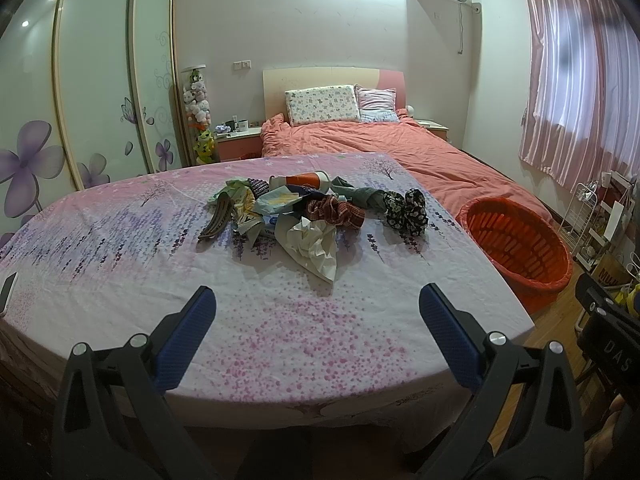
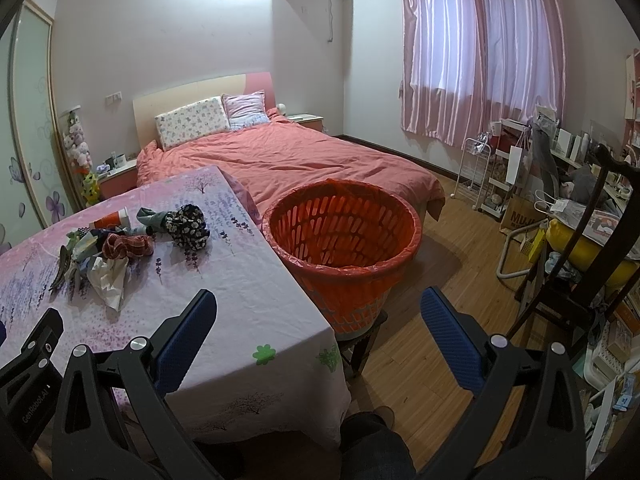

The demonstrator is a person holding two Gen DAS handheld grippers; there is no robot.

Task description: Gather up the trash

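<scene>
A pile of trash and cloth lies on the table's pink floral cloth (image 1: 120, 240): crumpled white paper (image 1: 310, 240), an orange and white bottle (image 1: 304, 181), a red checked cloth (image 1: 336, 210) and a black floral cloth (image 1: 406, 206). The pile also shows in the right wrist view (image 2: 112, 248). An orange basket (image 2: 344, 236) lined with a red bag stands on a stool at the table's right edge; it also shows in the left wrist view (image 1: 520, 244). My left gripper (image 1: 318, 312) is open and empty above the table's near part. My right gripper (image 2: 318, 312) is open and empty, near the basket.
A bed with a salmon cover (image 2: 288, 160) lies behind the table. A dark wooden chair (image 2: 592, 240) and cluttered shelves (image 2: 500, 172) stand at the right. A white phone (image 1: 8, 292) lies at the table's left edge. A wardrobe (image 1: 92, 80) lines the left wall.
</scene>
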